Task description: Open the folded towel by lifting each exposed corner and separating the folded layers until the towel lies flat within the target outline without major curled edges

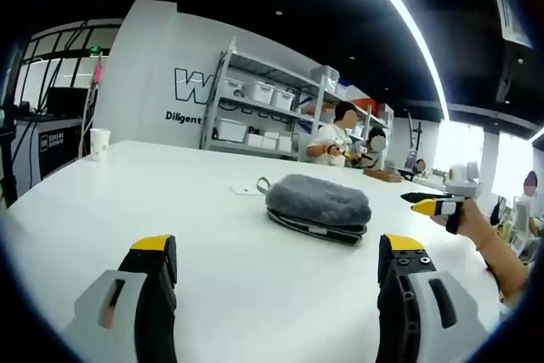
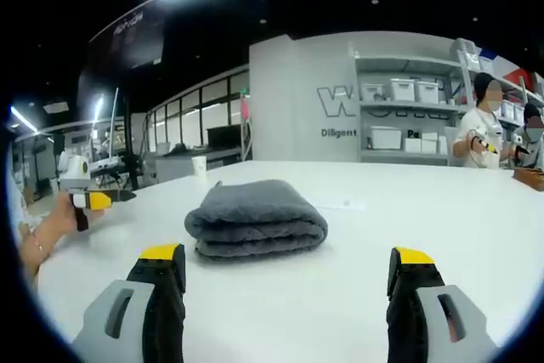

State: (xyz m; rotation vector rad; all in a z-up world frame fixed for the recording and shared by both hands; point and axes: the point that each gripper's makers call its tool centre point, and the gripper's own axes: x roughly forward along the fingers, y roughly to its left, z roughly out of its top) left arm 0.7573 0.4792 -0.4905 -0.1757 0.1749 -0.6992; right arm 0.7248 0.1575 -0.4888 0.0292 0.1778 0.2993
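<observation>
Grey plush towel [image 2: 257,218] ahead of both spread, empty grippers' fingers [image 2: 163,263] on the tabletop [image 2: 357,295]; looks soft, floppy, light, so I'd pinch a loose top-layer corner

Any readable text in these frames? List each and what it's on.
"Diligent" on the grey wall, small black letters, cut off by the shelves.
"W" plus a partial letter: large outlined logo above it, the rest hidden.
Sign on the dark panel at far left: too small to read.
</observation>
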